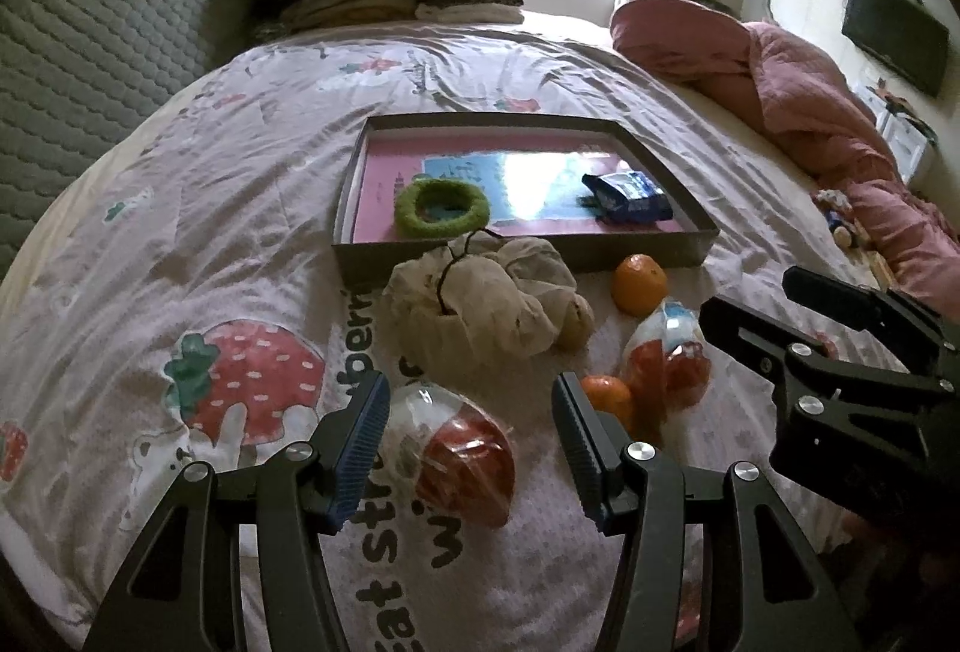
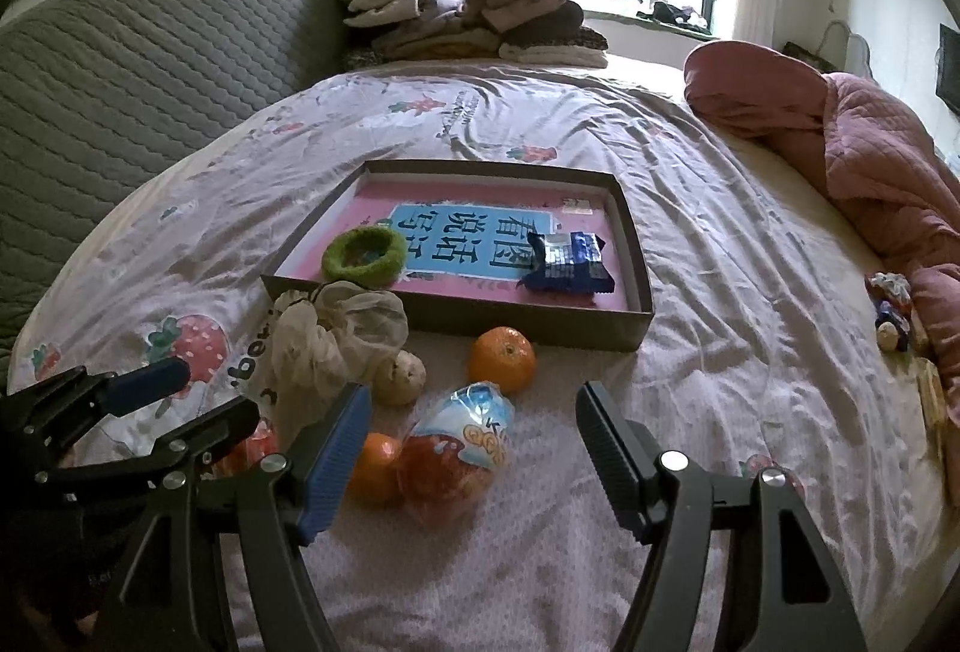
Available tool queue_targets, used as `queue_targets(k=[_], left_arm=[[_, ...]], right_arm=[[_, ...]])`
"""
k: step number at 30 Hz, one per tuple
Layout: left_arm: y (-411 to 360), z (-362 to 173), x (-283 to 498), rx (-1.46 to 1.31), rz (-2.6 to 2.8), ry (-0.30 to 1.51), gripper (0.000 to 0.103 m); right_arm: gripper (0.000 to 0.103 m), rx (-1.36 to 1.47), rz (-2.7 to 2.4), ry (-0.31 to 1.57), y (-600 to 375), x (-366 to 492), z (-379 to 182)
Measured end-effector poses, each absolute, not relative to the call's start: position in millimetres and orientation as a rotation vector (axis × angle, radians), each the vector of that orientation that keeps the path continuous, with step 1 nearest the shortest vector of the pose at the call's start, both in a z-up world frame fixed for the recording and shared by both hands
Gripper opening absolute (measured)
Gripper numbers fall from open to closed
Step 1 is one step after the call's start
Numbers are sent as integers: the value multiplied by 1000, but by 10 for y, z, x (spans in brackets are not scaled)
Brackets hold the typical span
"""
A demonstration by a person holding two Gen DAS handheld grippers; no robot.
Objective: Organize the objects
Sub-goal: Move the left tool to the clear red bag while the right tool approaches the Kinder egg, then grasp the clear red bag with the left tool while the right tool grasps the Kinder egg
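One mandarin [image 2: 372,466] sits half hidden behind the wrapped egg [image 2: 453,457].

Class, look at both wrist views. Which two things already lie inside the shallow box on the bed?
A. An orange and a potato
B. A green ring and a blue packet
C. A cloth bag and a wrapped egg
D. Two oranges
B: the green ring and the blue packet lie on the floor of the box; the fruit and other things lie on the bed in front of it.
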State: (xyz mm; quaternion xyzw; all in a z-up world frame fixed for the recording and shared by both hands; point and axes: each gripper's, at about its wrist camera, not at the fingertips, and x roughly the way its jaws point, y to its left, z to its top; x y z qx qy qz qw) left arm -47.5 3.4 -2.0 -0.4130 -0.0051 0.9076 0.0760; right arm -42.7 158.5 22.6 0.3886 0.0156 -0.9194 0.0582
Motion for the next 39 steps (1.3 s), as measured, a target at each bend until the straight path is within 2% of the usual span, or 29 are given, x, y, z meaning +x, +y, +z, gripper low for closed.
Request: queue_targets(k=[15, 27, 39], left_arm=[[54, -156, -495, -1256, 2720, -20, 58], [37, -366, -529, -1309, 2752, 62, 58], [-94, -632, -498, -1399, 2709, -2, 62]], right_arm=[[70, 1242, -2790, 20, 1567, -523, 6], [70, 1313, -2782, 19, 1551, -641, -246], [73, 1350, -2737, -117, 1679, -647, -363]])
